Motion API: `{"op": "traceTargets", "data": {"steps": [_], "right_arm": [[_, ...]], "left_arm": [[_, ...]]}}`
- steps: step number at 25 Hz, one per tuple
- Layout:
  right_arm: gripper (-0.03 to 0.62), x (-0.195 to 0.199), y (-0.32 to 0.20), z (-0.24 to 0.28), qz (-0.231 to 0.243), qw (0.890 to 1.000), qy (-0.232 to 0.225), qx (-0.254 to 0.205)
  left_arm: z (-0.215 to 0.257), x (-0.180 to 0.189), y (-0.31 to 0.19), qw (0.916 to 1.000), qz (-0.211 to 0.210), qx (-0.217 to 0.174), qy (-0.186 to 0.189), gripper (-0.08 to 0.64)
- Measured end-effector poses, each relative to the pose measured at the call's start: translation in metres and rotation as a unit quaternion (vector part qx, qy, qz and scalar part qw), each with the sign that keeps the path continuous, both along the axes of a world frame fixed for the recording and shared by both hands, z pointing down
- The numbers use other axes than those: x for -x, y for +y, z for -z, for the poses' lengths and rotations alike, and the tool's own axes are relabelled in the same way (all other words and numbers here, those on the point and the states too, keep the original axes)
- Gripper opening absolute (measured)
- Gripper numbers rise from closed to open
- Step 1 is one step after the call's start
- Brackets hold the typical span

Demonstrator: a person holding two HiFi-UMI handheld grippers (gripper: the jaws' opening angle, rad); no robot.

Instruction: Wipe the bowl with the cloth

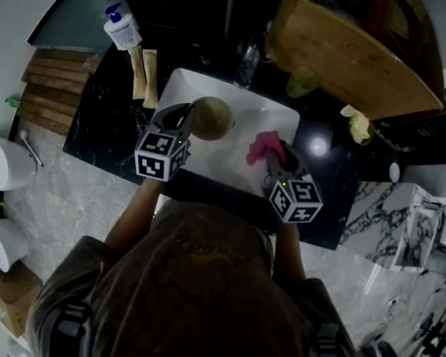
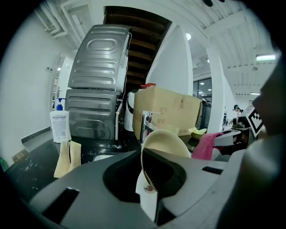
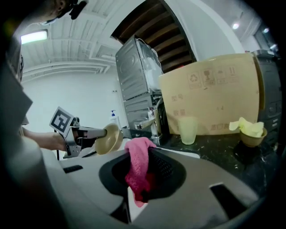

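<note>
Over the white sink (image 1: 238, 105) my left gripper (image 1: 188, 117) is shut on the rim of a beige bowl (image 1: 211, 118), held on edge. In the left gripper view the bowl (image 2: 164, 145) stands upright between the jaws. My right gripper (image 1: 274, 157) is shut on a pink cloth (image 1: 264, 146), which hangs from its jaws (image 3: 139, 172). The cloth is a short way right of the bowl and apart from it. In the right gripper view the bowl (image 3: 109, 139) and the left gripper (image 3: 91, 133) show at the left.
A faucet (image 1: 247, 62) stands behind the sink. On the black counter (image 1: 103, 115) are a soap bottle (image 1: 122, 31), two tan sponges (image 1: 144, 72), a green cup (image 1: 301, 82) and a small bowl with a yellow cloth (image 1: 359, 126). A cardboard box (image 1: 353, 53) lies behind.
</note>
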State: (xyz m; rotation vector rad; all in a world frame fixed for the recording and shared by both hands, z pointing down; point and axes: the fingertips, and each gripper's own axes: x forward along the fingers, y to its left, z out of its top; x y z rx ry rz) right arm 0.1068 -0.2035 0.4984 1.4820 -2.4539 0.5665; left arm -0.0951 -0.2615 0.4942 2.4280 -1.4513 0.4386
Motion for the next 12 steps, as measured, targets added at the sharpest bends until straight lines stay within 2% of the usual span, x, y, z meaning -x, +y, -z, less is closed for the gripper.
{"op": "traceTargets", "data": {"steps": [5, 9, 12], "right_arm": [[0.041, -0.004, 0.001, 0.03, -0.018, 0.999, -0.011, -0.047], [0.041, -0.002, 0.001, 0.045, -0.029, 0.996, -0.012, -0.084], [0.041, 0.001, 0.001, 0.054, -0.036, 0.993, -0.018, -0.111]], "left_arm": [[0.027, -0.008, 0.006, 0.9987, -0.008, -0.048, 0.014, 0.025], [0.047, -0.011, 0.012, 0.9936, -0.014, -0.106, 0.038, 0.025], [0.056, -0.011, 0.015, 0.9902, -0.014, -0.131, 0.049, 0.025]]}}
